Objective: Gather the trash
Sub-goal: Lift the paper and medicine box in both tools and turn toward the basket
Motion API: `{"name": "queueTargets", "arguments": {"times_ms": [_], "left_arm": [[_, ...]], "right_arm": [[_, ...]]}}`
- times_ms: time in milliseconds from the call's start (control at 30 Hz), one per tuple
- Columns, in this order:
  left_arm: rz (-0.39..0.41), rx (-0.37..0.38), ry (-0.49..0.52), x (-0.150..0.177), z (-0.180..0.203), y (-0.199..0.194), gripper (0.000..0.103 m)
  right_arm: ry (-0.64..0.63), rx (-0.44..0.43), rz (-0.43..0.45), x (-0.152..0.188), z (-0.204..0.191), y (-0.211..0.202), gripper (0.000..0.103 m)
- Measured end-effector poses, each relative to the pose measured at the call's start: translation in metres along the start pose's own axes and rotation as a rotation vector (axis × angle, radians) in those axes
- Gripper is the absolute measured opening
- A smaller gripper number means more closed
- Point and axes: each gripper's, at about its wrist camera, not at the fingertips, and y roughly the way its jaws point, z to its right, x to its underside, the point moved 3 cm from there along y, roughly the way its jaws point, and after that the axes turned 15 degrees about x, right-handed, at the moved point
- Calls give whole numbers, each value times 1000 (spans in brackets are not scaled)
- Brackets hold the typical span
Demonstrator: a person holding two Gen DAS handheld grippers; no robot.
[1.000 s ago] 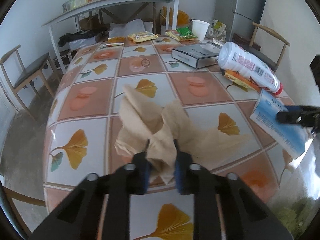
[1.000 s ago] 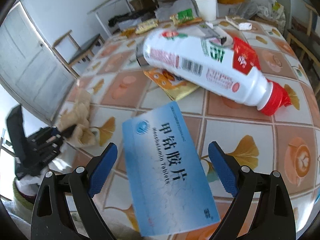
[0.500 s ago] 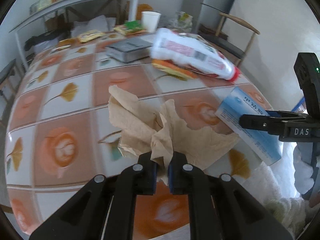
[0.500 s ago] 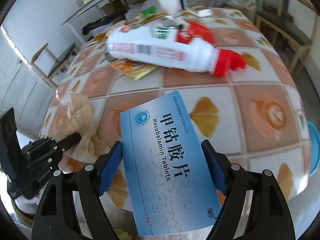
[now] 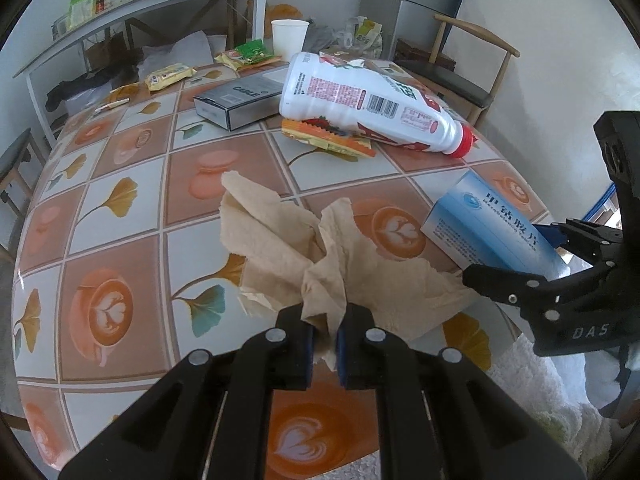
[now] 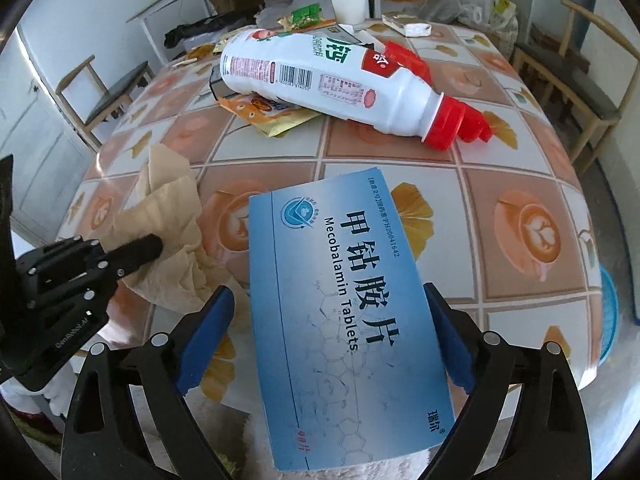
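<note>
We had the tissue (image 5: 320, 256) pinched in our left gripper (image 5: 324, 336), its pads clamped on the crumpled stalk, the rest of the sheet spread loose over the near edge of the table (image 5: 120, 216). A second before, those pads had only straddled it with a gap; now they were closed hard on the paper, so that grab looked done. The box (image 6: 344, 312) sat between the pads of our right gripper (image 6: 328, 320), held by its long sides and tilted, its far end just over the table's near corner. A second earlier the pads had stood wide of it; they had since closed in onto its sides. Both views had also swung: the bottle (image 5: 372, 104) and the wrapper (image 5: 328, 140) under it, untouched, had slid back and across the frame, so we judged both loads were being drawn off toward us. Left on the table were that bottle, the wrapper, a grey carton (image 5: 240, 100), a cup (image 5: 289, 38) and snack packets (image 5: 168, 75). Two pieces were in hand, more remained, and no bin was clearly in view yet
</note>
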Motion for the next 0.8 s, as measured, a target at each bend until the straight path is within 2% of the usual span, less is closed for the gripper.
{"name": "queueTargets", "arguments": {"times_ms": [167, 800], "left_arm": [[1, -16, 5, -1, 0, 0, 8], [24, -51, 51, -6, 14, -10, 8]], "right_arm": [[18, 15, 1, 0, 7, -2, 73], [177, -95, 28, -6, 36, -17, 71]]}}
